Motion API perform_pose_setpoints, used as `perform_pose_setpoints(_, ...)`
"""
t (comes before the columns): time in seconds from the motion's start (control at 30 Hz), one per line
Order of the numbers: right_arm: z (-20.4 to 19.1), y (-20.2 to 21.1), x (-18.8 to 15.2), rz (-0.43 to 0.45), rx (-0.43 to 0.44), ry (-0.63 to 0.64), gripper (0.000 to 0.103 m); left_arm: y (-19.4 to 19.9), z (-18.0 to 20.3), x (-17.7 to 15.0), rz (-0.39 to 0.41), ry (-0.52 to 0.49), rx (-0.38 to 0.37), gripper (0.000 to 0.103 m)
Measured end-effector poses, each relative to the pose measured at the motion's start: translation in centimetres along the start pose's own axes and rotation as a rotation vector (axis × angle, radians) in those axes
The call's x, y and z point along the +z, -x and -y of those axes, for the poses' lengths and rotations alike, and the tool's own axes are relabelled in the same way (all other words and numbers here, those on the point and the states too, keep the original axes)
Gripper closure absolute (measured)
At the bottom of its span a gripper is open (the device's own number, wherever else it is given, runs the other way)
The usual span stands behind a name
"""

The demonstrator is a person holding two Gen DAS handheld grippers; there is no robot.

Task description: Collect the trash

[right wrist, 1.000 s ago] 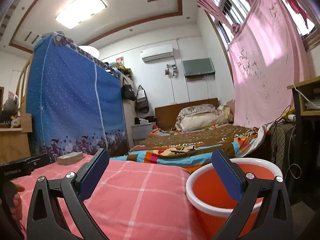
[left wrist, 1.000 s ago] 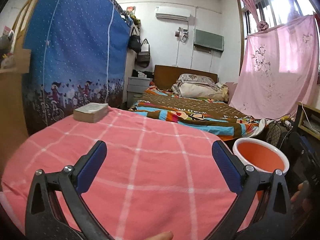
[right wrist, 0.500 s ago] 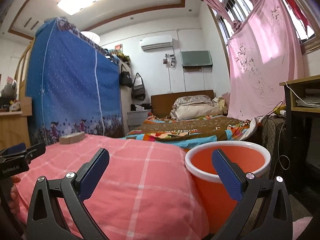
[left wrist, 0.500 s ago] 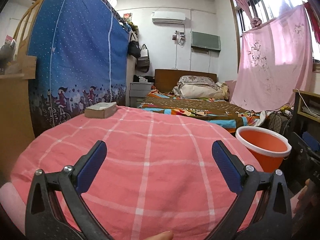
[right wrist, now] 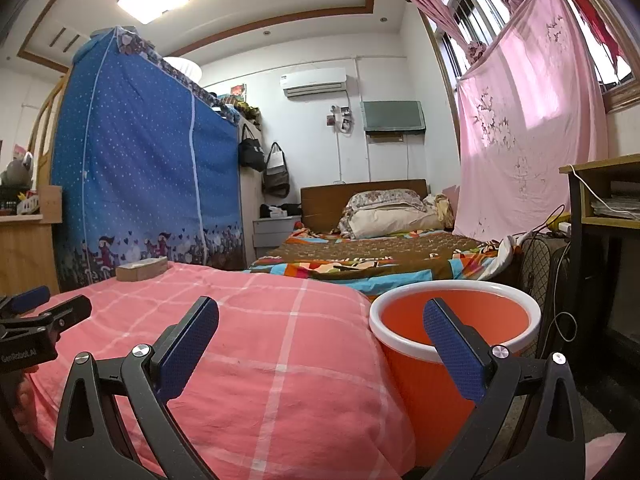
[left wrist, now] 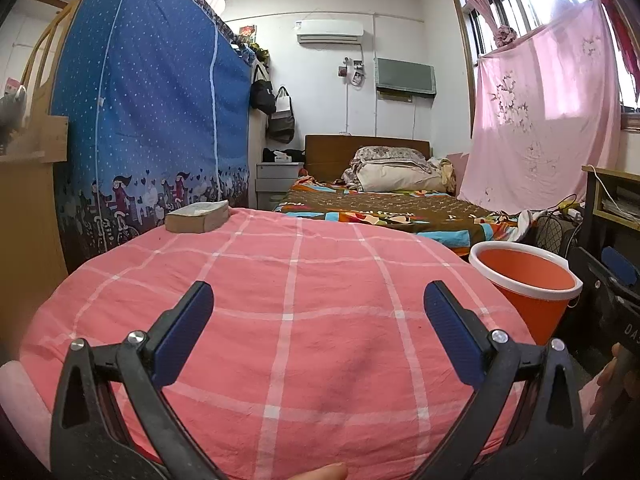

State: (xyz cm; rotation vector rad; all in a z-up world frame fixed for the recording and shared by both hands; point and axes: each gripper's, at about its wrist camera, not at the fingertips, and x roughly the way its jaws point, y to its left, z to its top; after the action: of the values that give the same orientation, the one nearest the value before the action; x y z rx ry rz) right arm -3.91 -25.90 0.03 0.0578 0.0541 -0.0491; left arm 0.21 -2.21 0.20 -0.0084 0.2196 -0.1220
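Observation:
An orange bucket with a white rim (left wrist: 524, 276) stands on the floor right of the pink checked cloth (left wrist: 288, 280); it also shows in the right wrist view (right wrist: 452, 336), looking empty. My left gripper (left wrist: 318, 320) is open and empty above the near part of the cloth. My right gripper (right wrist: 320, 336) is open and empty, low at the cloth's right edge, its right finger in front of the bucket. A tan block-like object (left wrist: 197, 216) lies at the cloth's far left corner, also in the right wrist view (right wrist: 142, 268). No loose trash shows on the cloth.
A blue fabric wardrobe (left wrist: 152, 128) stands at the left. A bed with a patterned blanket (left wrist: 384, 208) lies beyond the cloth. A wooden desk with cables (right wrist: 600, 208) and a fan grille (right wrist: 540, 256) stand at the right. A pink curtain (left wrist: 544, 128) hangs over the window.
Both views have lowered and pulled back slightly; the bucket and the tan block now sit a little farther off. Both grippers stay open and empty.

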Motion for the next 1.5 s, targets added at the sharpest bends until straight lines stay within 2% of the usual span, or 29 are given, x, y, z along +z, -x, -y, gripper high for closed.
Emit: perform_pose_setpoints(1.5,-0.06,-0.19,-0.69,-0.025,-0.003,-0.025,0.000,-0.05,-0.05,-0.16,-0.007,0.008,-0.001,0.000)
